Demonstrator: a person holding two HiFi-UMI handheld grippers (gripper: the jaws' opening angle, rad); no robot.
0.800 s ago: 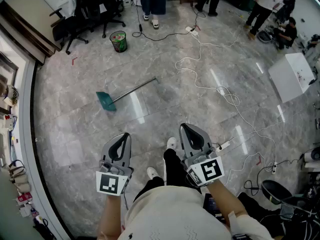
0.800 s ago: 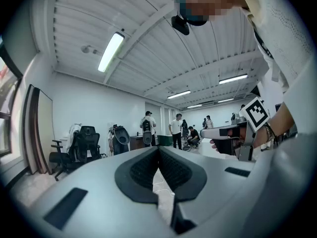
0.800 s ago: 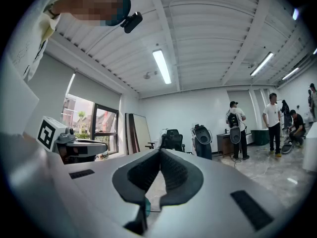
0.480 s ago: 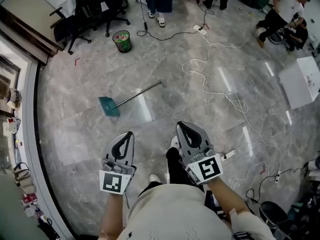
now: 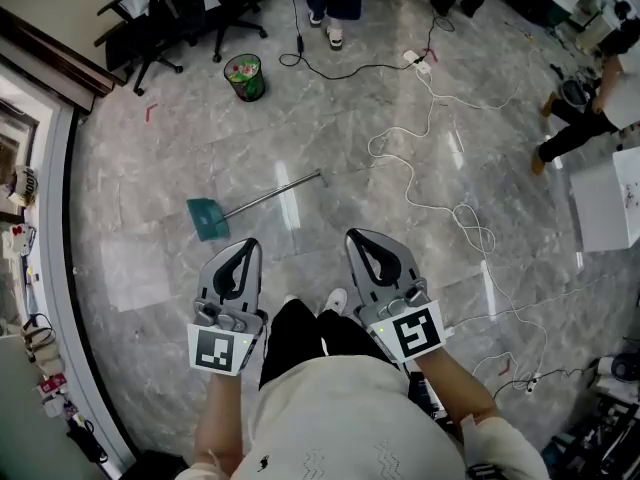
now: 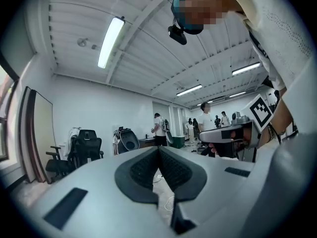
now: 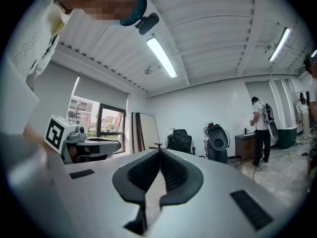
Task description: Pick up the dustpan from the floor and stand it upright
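Observation:
A teal dustpan (image 5: 205, 218) lies flat on the grey marble floor, its long metal handle (image 5: 270, 194) running up and right from the pan. My left gripper (image 5: 250, 243) hangs just below and right of the pan, jaws shut with nothing held. My right gripper (image 5: 355, 236) is level with it, farther right, also shut and empty. Both gripper views look across the room rather than at the floor; the left gripper (image 6: 159, 148) and the right gripper (image 7: 160, 151) show tips closed together. The dustpan is not in either gripper view.
A small green waste bin (image 5: 243, 76) stands farther off, near black office chairs (image 5: 190, 13). White cables (image 5: 440, 158) wind over the floor to the right, with a power strip (image 5: 417, 61). Several people stand at the far edge. A curved wall base (image 5: 62, 248) runs along the left.
I have stepped forward: the dustpan sits closer to the left gripper's tip than before. Both grippers stay shut and keep their spacing. The people at far right have shifted.

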